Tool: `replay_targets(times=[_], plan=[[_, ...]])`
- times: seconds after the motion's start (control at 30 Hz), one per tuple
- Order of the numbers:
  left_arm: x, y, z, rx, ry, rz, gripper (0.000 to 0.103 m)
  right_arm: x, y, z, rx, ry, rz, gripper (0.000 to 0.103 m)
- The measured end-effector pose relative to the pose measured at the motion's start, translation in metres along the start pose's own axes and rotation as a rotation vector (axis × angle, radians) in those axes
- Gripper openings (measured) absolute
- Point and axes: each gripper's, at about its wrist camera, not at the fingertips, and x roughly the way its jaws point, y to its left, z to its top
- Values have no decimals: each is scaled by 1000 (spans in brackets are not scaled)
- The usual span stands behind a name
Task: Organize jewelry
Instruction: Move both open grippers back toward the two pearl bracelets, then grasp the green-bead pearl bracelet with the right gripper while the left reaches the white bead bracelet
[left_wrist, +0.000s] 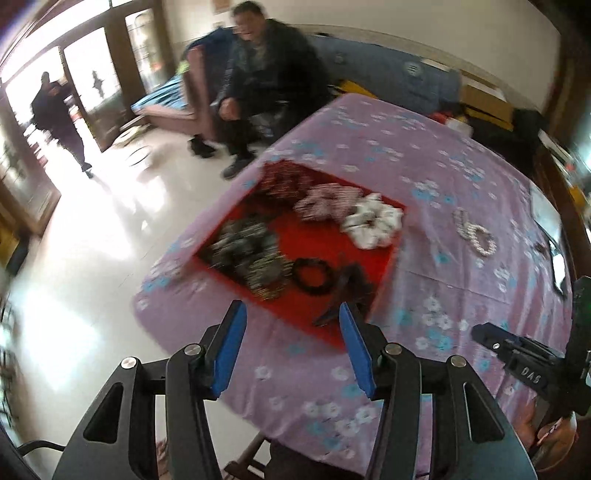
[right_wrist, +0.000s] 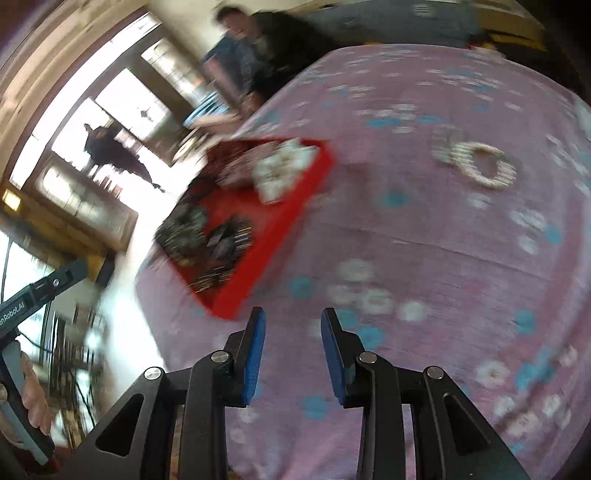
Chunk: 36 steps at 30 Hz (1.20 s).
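A red tray (left_wrist: 384, 254) sits on the purple flowered tablecloth (left_wrist: 461, 155) near its left corner. It holds several scrunchies, a white one (left_wrist: 373, 221) among them, a black ring-shaped hair tie (left_wrist: 314, 275) and a dark hair clip (left_wrist: 345, 291). A white beaded bracelet (left_wrist: 474, 232) lies on the cloth right of the tray; it also shows in the right wrist view (right_wrist: 476, 162). My left gripper (left_wrist: 291, 308) is open and empty, above the tray's near edge. My right gripper (right_wrist: 293, 314) is open and empty, over bare cloth right of the tray (right_wrist: 280, 236).
A person (left_wrist: 266, 81) sits on a sofa beyond the table's far left corner. Another person (left_wrist: 55, 110) walks by the bright doorway at left. The table's left edge drops to a shiny white floor (left_wrist: 110, 229). Boxes and clutter lie past the far edge.
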Motion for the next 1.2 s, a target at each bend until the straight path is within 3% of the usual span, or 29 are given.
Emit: replay_targets(times=[0.27, 0.47, 0.6, 0.77, 1.0, 1.2], plan=[[42, -72, 27, 151, 19, -163, 52, -64, -81, -27, 193, -129, -168, 34], [81, -136, 62, 264, 21, -266, 52, -70, -106, -35, 248, -142, -220, 34], [116, -176, 87, 315, 45, -302, 52, -59, -111, -17, 212, -163, -239, 34], [164, -211, 111, 261, 102, -335, 47, -38, -115, 18, 168, -187, -243, 34], [220, -246, 126, 249, 180, -334, 32, 1, -133, 64, 154, -167, -255, 34], [254, -264, 136, 266, 211, -329, 31, 23, -144, 90, 162, -159, -248, 34]])
